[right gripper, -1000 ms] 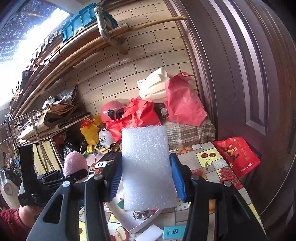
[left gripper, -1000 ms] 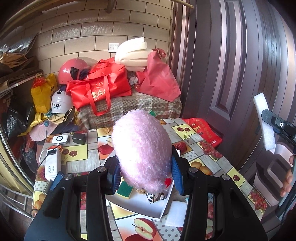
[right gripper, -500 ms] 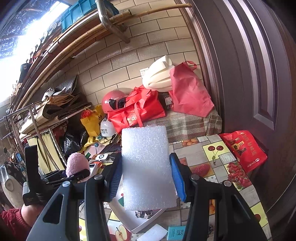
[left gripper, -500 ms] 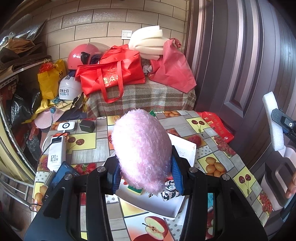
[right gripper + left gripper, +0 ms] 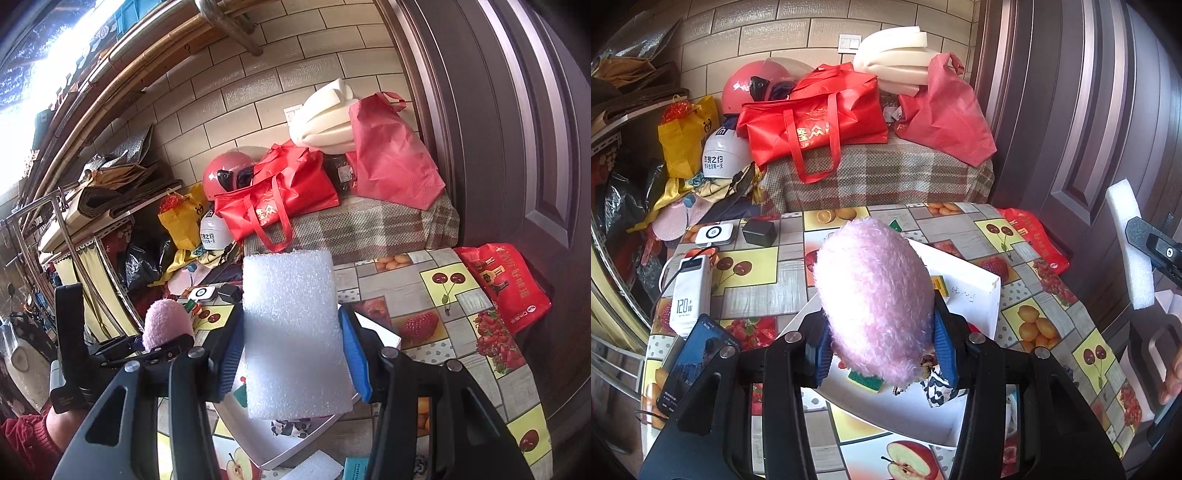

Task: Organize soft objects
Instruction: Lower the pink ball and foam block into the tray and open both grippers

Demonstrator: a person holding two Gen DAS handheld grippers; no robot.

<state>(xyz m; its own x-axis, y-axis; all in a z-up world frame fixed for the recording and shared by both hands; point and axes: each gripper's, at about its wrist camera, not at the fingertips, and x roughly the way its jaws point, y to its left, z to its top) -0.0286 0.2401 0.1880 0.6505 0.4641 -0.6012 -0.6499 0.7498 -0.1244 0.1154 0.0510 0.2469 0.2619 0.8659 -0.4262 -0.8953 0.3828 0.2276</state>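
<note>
Pink fluffy plush point(image 5: 875, 302) clamped between blue pads of left claw point(image 5: 882, 347), held above white tray point(image 5: 975, 291) on fruit-patterned tabletop point(image 5: 1027, 229). White foam block point(image 5: 295, 332) gripped upright in right claw point(image 5: 295, 354), also over tray, which holds green-yellow sponge point(image 5: 866, 380) and black-and-white cloth point(image 5: 936, 384). Power bank point(image 5: 690, 291) and phone point(image 5: 694, 362) at tabletop's left edge. Red bags point(image 5: 816, 118) piled behind.

I lowered both grippers toward the fruit-print table point(image 5: 1027, 236) over the past second, the left gripper point(image 5: 881, 345) carrying the pink plush point(image 5: 873, 295) and the right gripper point(image 5: 291, 350) the white foam block point(image 5: 295, 332), until the white box point(image 5: 975, 288) sat nearer beneath them.
</note>
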